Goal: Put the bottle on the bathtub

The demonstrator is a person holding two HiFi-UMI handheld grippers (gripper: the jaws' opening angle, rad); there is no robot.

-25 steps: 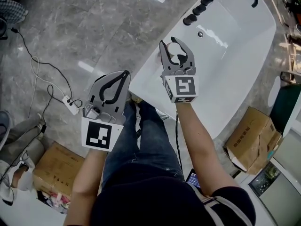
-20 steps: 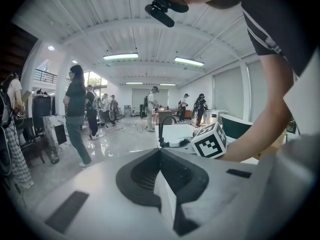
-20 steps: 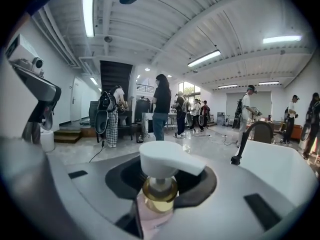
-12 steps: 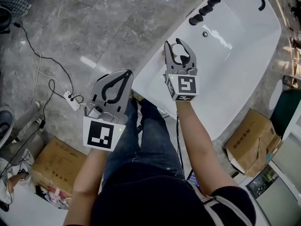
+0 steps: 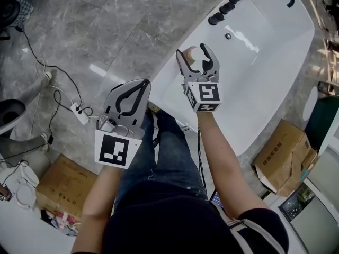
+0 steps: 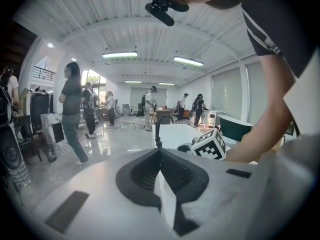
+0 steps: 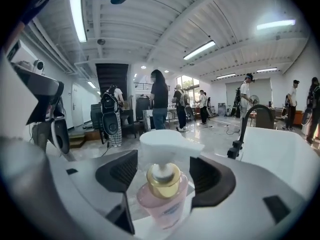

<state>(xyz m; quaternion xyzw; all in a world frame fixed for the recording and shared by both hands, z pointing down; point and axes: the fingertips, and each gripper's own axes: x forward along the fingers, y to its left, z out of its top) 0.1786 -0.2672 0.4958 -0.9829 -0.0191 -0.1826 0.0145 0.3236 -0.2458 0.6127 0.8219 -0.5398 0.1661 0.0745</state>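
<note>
Straddling the bottle (image 5: 191, 54) (image 7: 162, 196) with jaws apart, the right gripper (image 5: 193, 51) looks mid-release: the bottle seems to rest on the bathtub (image 5: 265, 62) rim, upper middle. The left gripper (image 5: 140, 83) is closed, empty. Any backing off must not clip it

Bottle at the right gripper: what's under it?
White bathtub rim shows below the pink bottle, between the right gripper's open jaws. The bottle's base itself is covered, so contact can't be confirmed.
</note>
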